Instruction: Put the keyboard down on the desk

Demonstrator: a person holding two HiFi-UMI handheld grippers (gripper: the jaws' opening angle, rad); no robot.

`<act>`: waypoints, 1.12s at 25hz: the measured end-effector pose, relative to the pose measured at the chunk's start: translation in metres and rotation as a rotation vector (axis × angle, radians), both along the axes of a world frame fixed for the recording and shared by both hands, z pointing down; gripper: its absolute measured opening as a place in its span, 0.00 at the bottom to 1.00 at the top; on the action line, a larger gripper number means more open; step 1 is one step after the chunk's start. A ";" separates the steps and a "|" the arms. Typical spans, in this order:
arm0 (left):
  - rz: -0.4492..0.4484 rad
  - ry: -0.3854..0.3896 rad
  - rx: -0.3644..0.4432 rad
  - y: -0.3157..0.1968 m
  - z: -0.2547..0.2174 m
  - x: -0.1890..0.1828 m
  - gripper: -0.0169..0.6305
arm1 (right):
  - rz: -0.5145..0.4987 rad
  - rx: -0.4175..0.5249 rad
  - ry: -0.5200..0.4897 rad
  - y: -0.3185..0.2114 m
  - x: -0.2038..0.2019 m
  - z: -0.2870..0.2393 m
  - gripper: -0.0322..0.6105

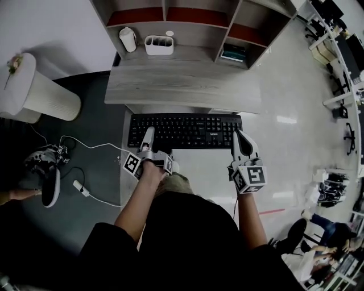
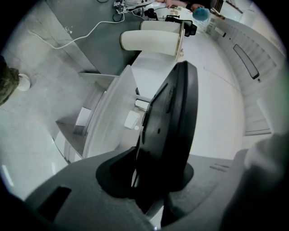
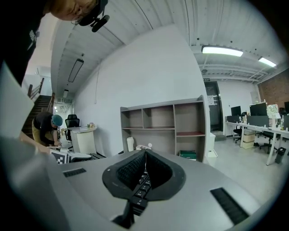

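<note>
The black keyboard (image 1: 185,131) is held level in front of the grey wooden desk (image 1: 182,85), its far edge close to the desk's front edge. My left gripper (image 1: 148,137) is shut on the keyboard's near edge towards the left end. My right gripper (image 1: 238,140) is shut on its right end. In the left gripper view the keyboard (image 2: 174,113) runs edge-on out of the left gripper (image 2: 156,178), underside showing. In the right gripper view a row of keys of the keyboard (image 3: 141,184) sits pinched in the right gripper (image 3: 145,173).
At the desk's back stand a white jar (image 1: 128,40) and a white organiser (image 1: 159,44) below a shelf unit (image 1: 193,14) holding books (image 1: 234,54). A white cylinder (image 1: 40,91) stands left. A cable and plug (image 1: 79,187) and a shoe (image 1: 50,187) lie on the floor.
</note>
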State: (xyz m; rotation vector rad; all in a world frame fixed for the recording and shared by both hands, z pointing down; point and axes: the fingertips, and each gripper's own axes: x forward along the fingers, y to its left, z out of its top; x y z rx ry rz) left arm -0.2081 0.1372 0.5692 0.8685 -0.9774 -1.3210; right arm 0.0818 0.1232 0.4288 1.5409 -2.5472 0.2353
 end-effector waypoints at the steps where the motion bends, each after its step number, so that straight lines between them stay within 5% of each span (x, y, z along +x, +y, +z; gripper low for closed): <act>1: 0.007 0.000 0.001 -0.009 0.000 -0.006 0.19 | -0.002 -0.001 -0.002 -0.006 -0.007 0.001 0.07; 13: 0.011 0.036 0.020 -0.071 0.012 -0.061 0.19 | 0.028 -0.007 0.061 -0.038 -0.065 0.016 0.07; 20: -0.007 0.068 0.033 -0.084 0.013 -0.067 0.19 | 0.008 0.023 0.006 -0.063 -0.091 -0.003 0.07; 28: 0.000 0.020 0.052 -0.110 0.006 -0.054 0.19 | -0.055 0.028 0.012 -0.090 -0.095 0.008 0.07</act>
